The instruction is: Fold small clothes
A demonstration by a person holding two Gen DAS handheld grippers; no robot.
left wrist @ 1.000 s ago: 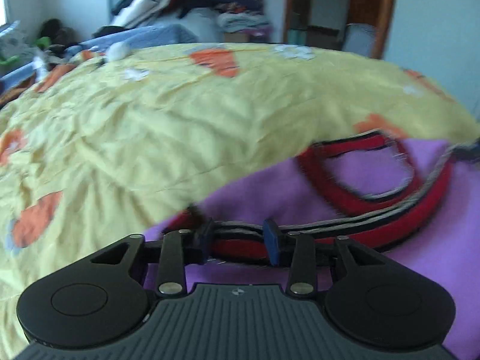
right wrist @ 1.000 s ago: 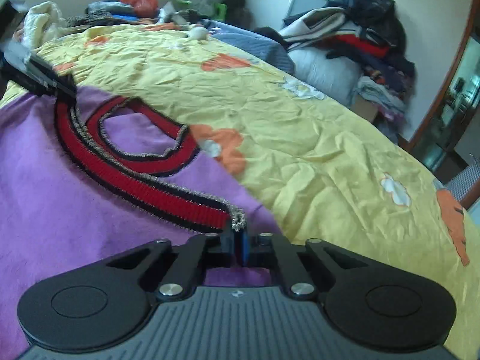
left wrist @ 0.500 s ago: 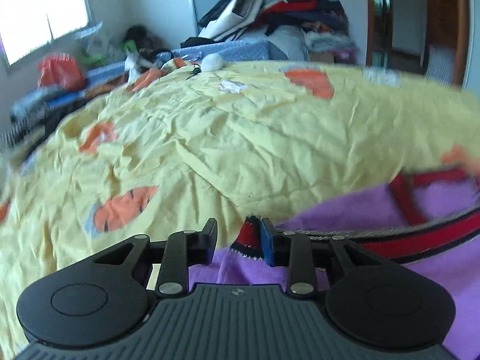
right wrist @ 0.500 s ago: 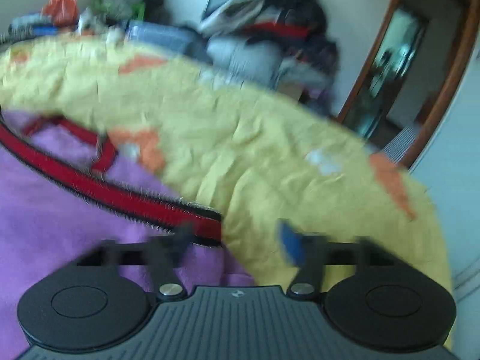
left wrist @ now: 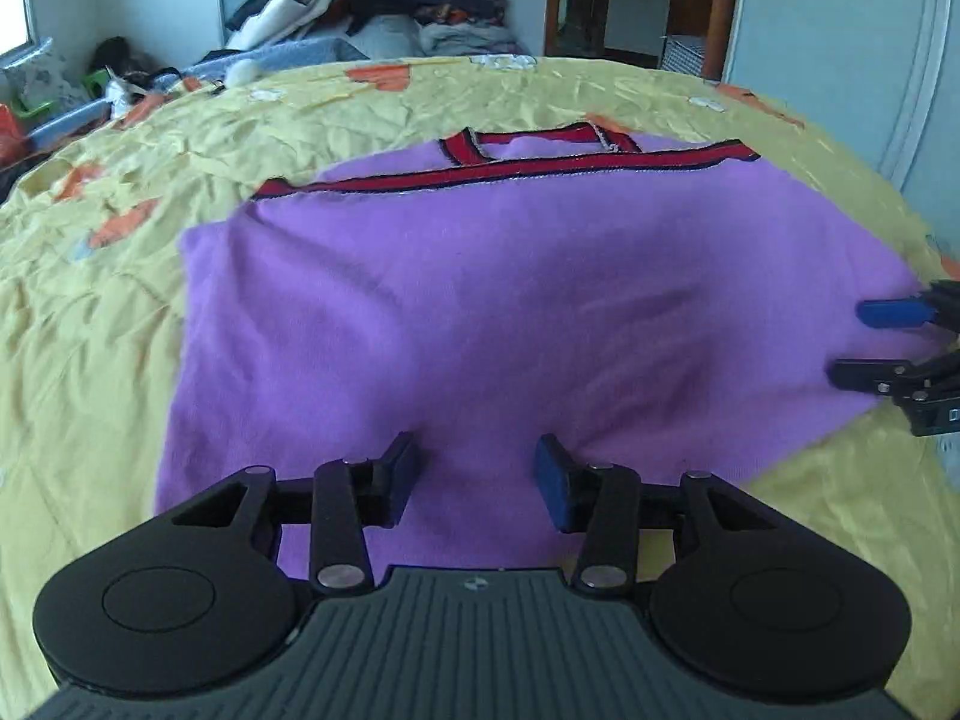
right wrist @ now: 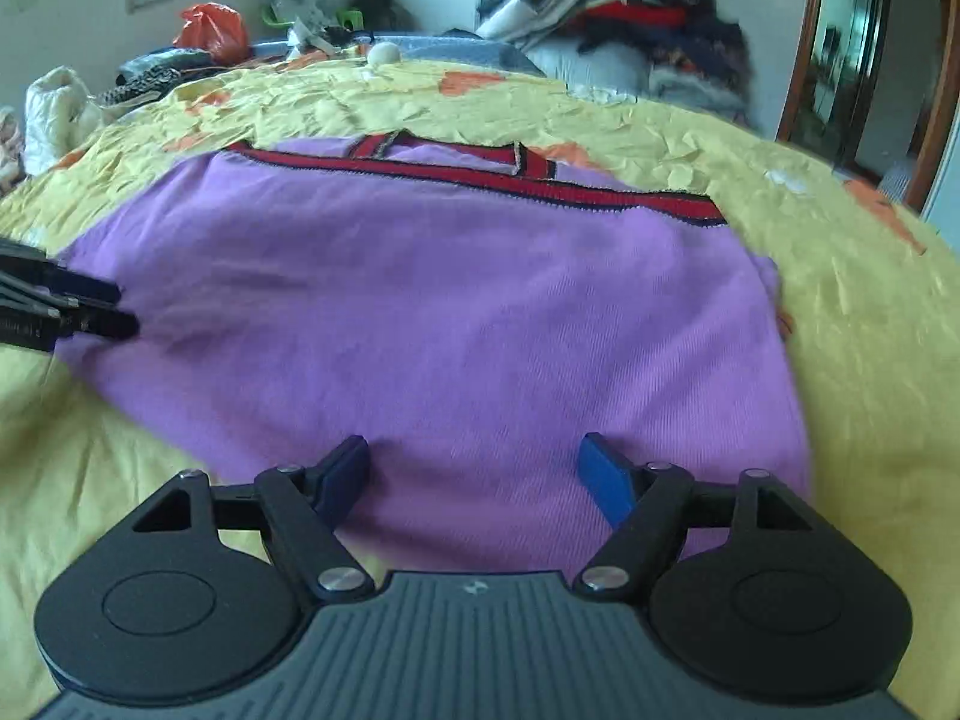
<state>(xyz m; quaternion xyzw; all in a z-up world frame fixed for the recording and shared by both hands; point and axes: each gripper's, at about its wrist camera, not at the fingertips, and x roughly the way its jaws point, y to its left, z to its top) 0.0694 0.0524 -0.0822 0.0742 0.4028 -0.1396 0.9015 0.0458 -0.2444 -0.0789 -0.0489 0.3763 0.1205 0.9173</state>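
Each gripper, left gripper (left wrist: 477,483) and right gripper (right wrist: 474,474), has a matte black body: ribbed grey-black centre plate bearing a small round emblem, two disc-shaped housings with embossed circles, black linkage arms on silver pivot screws, and blue-faced finger pads (right wrist: 606,477).

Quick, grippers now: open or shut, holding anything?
Left gripper: open, holding nothing, over the purple garment.
Right gripper: open, holding nothing, over the same garment.
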